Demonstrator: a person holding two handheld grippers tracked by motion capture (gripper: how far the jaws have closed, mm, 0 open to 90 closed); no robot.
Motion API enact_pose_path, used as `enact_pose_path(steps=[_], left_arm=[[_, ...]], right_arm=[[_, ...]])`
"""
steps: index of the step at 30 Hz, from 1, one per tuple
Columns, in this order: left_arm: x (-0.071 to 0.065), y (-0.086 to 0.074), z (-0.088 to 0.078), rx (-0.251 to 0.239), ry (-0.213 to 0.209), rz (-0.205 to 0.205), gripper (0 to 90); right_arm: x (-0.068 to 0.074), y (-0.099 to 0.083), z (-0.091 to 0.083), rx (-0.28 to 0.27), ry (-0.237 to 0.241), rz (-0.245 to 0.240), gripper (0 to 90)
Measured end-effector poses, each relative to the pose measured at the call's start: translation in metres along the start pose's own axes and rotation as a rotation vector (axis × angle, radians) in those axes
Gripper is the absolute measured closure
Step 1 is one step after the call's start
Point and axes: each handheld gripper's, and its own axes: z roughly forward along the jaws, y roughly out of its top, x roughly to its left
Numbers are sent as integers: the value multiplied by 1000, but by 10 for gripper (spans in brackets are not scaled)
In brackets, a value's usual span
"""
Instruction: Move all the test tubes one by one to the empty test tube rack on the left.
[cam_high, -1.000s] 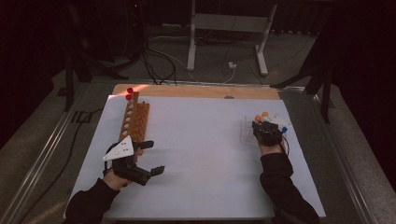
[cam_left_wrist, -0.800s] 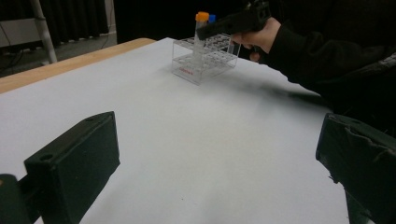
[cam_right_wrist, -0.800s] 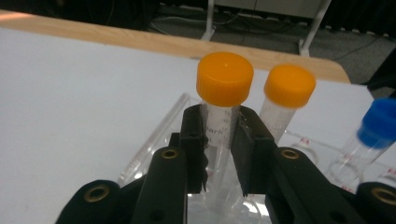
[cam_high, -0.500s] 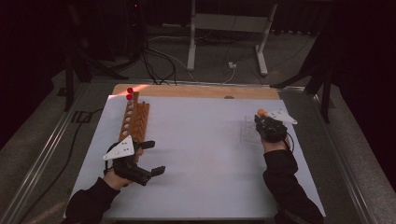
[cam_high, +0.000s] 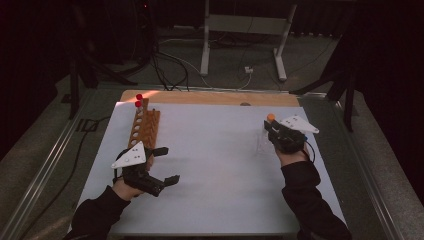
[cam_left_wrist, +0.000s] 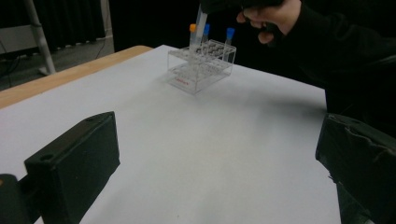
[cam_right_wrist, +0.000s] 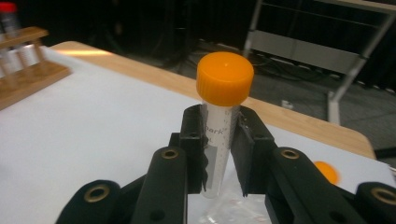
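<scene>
Right tool (cam_right_wrist: 218, 154) is clamped on a clear tube with an orange cap (cam_right_wrist: 223, 112), jaws pinching the tube body just under the cap, and the tube stands pretty much upright. From the left gripper view you can see that tube (cam_left_wrist: 198, 29) held up over the clear plastic rack (cam_left_wrist: 201, 64) at the far side of the bench (cam_high: 220, 165), its lower end right at the rack's top; can't tell if it's fully out of its hole. Two blue-capped tubes (cam_left_wrist: 229, 33) are sitting in that rack. In the high view the right tool (cam_high: 272, 131) is over near the right edge of the white bench top, orange cap showing at its tip.

Left tool (cam_high: 162, 164) is low near the bench on the left side, jaws spread wide with nothing between them, just white surface in the gap. Right beside it, a bit farther back, is a wooden tube rack (cam_high: 144, 127) with a couple of red-capped tubes (cam_high: 138, 100) at its far end.
</scene>
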Motion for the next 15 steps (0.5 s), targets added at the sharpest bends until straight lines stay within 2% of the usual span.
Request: enact_pose_path(steps=[5,15], left_arm=[[0,7,4,0,8,10,6],[-4,23,17,4,-13,29,7]], right_arm=[[20,-6,-4,9,74,-29,754],[64,-18,-11,36,223,-77,754]])
